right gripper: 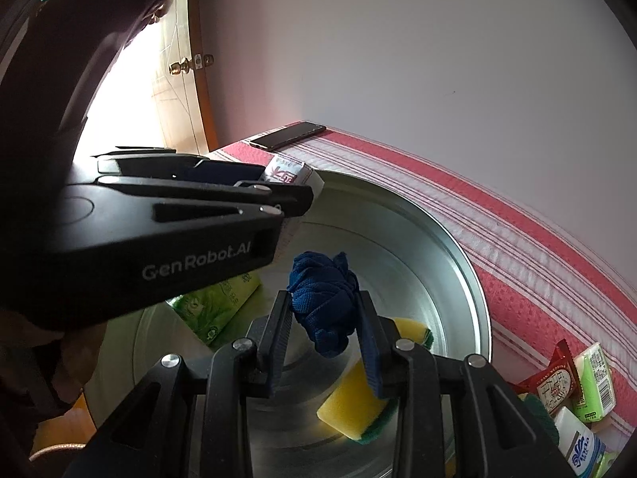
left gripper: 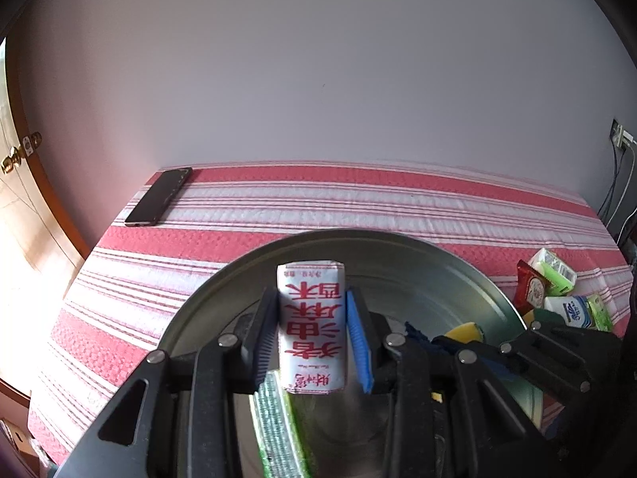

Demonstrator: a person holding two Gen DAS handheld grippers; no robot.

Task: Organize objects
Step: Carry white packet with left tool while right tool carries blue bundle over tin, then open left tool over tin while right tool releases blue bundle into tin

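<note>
Left tool point(left gripper: 312, 334): clenched on a white packet with red characters point(left gripper: 311, 326), held upright above the basin, its flat faces pressed between the pads. Right tool point(right gripper: 324, 326): clenched on a crumpled blue cloth point(right gripper: 322, 298), likewise suspended over the basin, one end of the cloth dangling below the fingers. Striped red-and-white counter point(left gripper: 358, 203): carries everything; set against a plain wall. Round metal basin point(right gripper: 458, 263): largest item on the counter, taken here as the collecting vessel; both tools hang over its interior, very near each other. Black phone point(left gripper: 159, 197): flat at the far corner of the counter, well apart from the basin. Green packet point(right gripper: 219, 306): lying inside the basin, partly hidden by the left tool. Yellow sponges with green backing point(right gripper: 354, 406): inside the basin, under the right tool. Loose pile of small packets point(right gripper: 577, 394): red, green and white wrappers outside the basin, beside its rim, not yet gathered. Risks, judged: the two tools are crowded over one opening, so a release or withdrawal by either could knock the other; the cloth may cling to the ribbed pads rather than drop; the stiff packet, let go from height, could strike the sloped wall and skid out.
</note>
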